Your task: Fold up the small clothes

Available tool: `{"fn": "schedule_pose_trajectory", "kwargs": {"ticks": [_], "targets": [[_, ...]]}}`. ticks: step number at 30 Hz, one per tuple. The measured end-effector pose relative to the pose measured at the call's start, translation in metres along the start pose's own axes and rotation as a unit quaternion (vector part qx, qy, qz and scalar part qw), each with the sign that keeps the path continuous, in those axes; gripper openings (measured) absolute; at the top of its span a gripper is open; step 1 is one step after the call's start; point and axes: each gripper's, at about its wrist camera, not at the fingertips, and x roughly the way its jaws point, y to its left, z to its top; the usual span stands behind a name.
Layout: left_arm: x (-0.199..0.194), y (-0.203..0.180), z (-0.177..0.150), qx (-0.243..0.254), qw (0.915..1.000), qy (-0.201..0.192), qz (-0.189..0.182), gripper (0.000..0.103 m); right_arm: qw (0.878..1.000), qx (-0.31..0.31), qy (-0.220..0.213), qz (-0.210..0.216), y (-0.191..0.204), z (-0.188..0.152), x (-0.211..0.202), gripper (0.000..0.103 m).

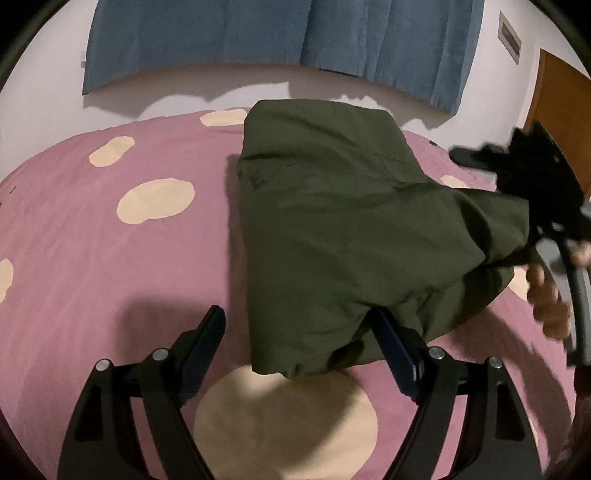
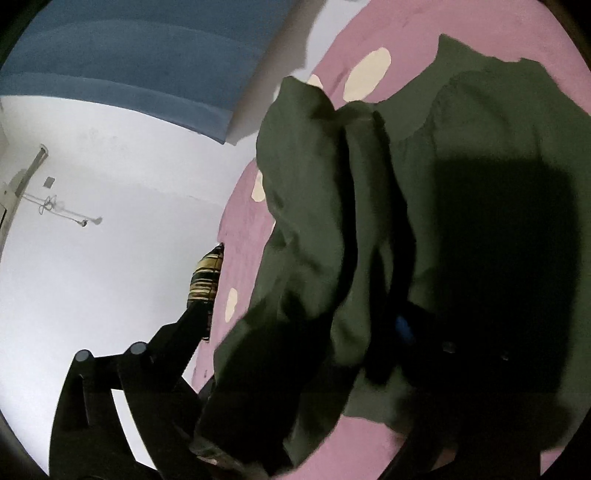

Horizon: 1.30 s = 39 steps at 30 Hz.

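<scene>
A dark olive green garment (image 1: 332,221) lies partly folded on the pink bedsheet (image 1: 92,258). My left gripper (image 1: 295,332) is open, its right finger (image 1: 391,343) touching the garment's near edge, its left finger (image 1: 207,339) over bare sheet. My right gripper (image 1: 535,206) is at the far right, holding up a corner of the garment. In the right wrist view the garment (image 2: 332,221) drapes over and between my fingers (image 2: 192,325); the jaws stand wide apart with cloth bunched between, and the right finger is hidden in shadow.
The sheet has cream spots (image 1: 155,201), one large (image 1: 284,417) just under my left gripper. Blue curtains (image 1: 258,33) hang on the white wall behind the bed. A wooden door (image 1: 561,110) is at the right. A striped object (image 2: 207,277) lies at the bed's edge.
</scene>
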Motion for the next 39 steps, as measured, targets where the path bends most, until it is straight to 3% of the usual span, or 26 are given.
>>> {"fn": "schedule_pose_trajectory", "kwargs": {"ticks": [6, 11, 16, 17, 19, 20, 21, 24, 27, 31, 39], "targets": [[-0.009, -0.003, -0.003, 0.002, 0.9999, -0.011, -0.006, 0.08, 0.999, -0.006, -0.031, -0.028, 0.001, -0.032, -0.006, 0.095], [-0.023, -0.002, -0.003, 0.0, 0.9996, -0.027, -0.01, 0.08, 0.999, 0.03, -0.032, -0.017, -0.002, -0.034, -0.003, 0.095], [-0.033, 0.003, -0.013, -0.006, 0.9996, -0.02, -0.018, 0.08, 0.999, 0.048, 0.01, -0.003, -0.003, -0.03, 0.007, 0.095], [-0.034, 0.004, -0.016, -0.003, 0.9997, -0.018, -0.014, 0.08, 0.999, 0.042, 0.012, -0.002, -0.001, -0.029, 0.007, 0.093], [-0.036, 0.005, -0.02, 0.0, 0.9998, -0.016, -0.007, 0.08, 0.999, 0.031, 0.012, -0.007, 0.005, -0.027, 0.01, 0.071], [-0.036, 0.006, -0.021, -0.002, 0.9999, -0.015, -0.003, 0.08, 0.999, 0.032, 0.02, -0.008, 0.009, -0.027, 0.014, 0.053], [-0.037, 0.008, -0.022, -0.006, 0.9999, -0.014, -0.002, 0.08, 0.999, 0.036, 0.025, -0.009, 0.011, -0.026, 0.018, 0.043], [-0.041, 0.011, -0.021, -0.023, 0.9997, -0.011, -0.009, 0.08, 0.999, 0.015, 0.031, -0.024, 0.02, -0.019, 0.019, 0.028], [-0.046, 0.012, -0.021, -0.033, 0.9993, -0.013, -0.013, 0.08, 0.999, -0.02, 0.012, -0.025, 0.04, -0.011, 0.001, 0.02], [-0.048, 0.01, -0.022, -0.035, 0.9992, -0.014, -0.012, 0.08, 0.998, -0.045, -0.019, -0.025, 0.048, -0.008, -0.029, 0.017], [-0.043, -0.006, -0.015, -0.024, 0.9993, -0.005, -0.029, 0.08, 0.997, -0.027, -0.063, -0.02, 0.01, -0.015, -0.073, 0.015]]}}
